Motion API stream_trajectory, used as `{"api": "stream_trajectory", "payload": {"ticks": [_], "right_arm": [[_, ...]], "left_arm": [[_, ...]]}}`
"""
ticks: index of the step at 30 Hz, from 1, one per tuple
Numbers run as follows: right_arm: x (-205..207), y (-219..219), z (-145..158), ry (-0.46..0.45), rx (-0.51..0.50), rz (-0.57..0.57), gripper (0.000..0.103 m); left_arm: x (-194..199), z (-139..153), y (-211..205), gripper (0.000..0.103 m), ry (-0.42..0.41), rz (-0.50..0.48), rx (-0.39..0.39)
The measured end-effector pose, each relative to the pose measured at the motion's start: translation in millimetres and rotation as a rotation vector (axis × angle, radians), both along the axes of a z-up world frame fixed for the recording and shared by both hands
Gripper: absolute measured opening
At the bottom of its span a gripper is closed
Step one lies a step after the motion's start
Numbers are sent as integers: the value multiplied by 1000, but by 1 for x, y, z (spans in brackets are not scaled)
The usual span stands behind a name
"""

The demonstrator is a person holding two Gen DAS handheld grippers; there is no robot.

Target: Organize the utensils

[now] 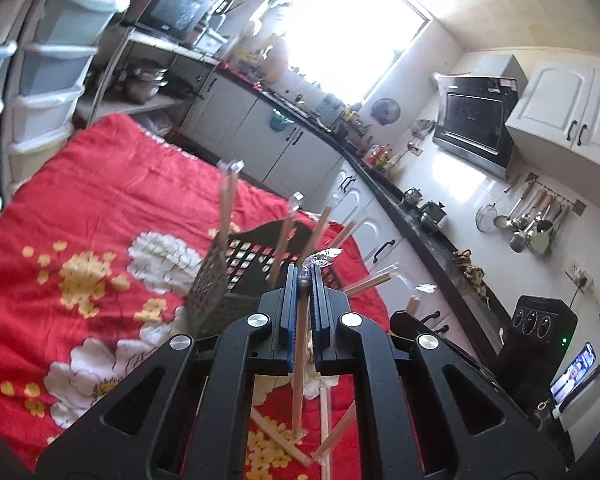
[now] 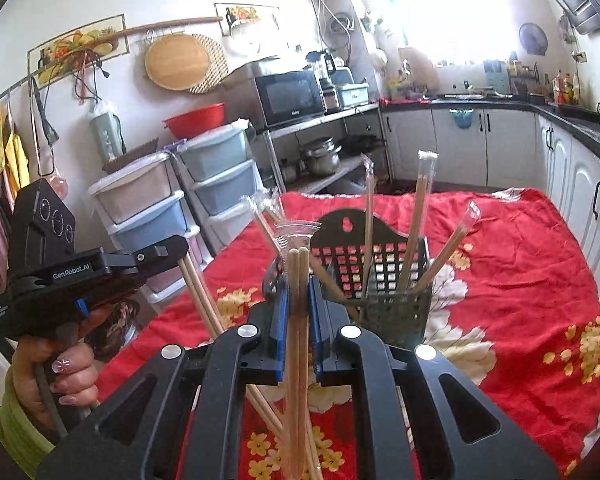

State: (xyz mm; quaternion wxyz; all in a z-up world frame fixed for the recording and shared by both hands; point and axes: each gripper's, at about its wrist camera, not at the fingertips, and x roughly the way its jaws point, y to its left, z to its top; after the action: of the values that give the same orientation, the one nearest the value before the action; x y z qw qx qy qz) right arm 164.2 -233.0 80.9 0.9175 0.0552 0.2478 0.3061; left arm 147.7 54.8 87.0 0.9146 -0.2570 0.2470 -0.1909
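Both tools clamped: left tool (image 1: 305, 276) and right tool (image 2: 299, 280) each on a pair of thin wooden chopsticks (image 2: 298, 320). Light, stiff, slick; I'd grip mid-shaft. Black perforated plastic holder (image 2: 384, 280) just ahead on the table.

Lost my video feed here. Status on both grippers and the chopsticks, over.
Left gripper shut on wrapped chopsticks. Right gripper shut on a chopstick pair. Black holder basket ahead, several pairs standing inside. Nothing in the way.
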Motion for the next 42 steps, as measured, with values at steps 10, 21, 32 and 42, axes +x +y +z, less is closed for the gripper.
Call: {"api": "stream_trajectory", "payload": {"ticks": [10, 21, 32, 42], "right_arm": [[3, -11, 23, -70, 25, -28, 10], [7, -9, 42, -134, 31, -33, 10], [15, -4, 57, -190, 32, -53, 9], [30, -6, 71, -264, 31, -104, 6]], "left_arm": [[7, 29, -13, 3, -75, -18, 33], [15, 52, -23, 3, -133, -12, 59], [25, 65, -30, 3, -158, 6, 101], [35, 80, -31, 3, -193, 44, 107]]}}
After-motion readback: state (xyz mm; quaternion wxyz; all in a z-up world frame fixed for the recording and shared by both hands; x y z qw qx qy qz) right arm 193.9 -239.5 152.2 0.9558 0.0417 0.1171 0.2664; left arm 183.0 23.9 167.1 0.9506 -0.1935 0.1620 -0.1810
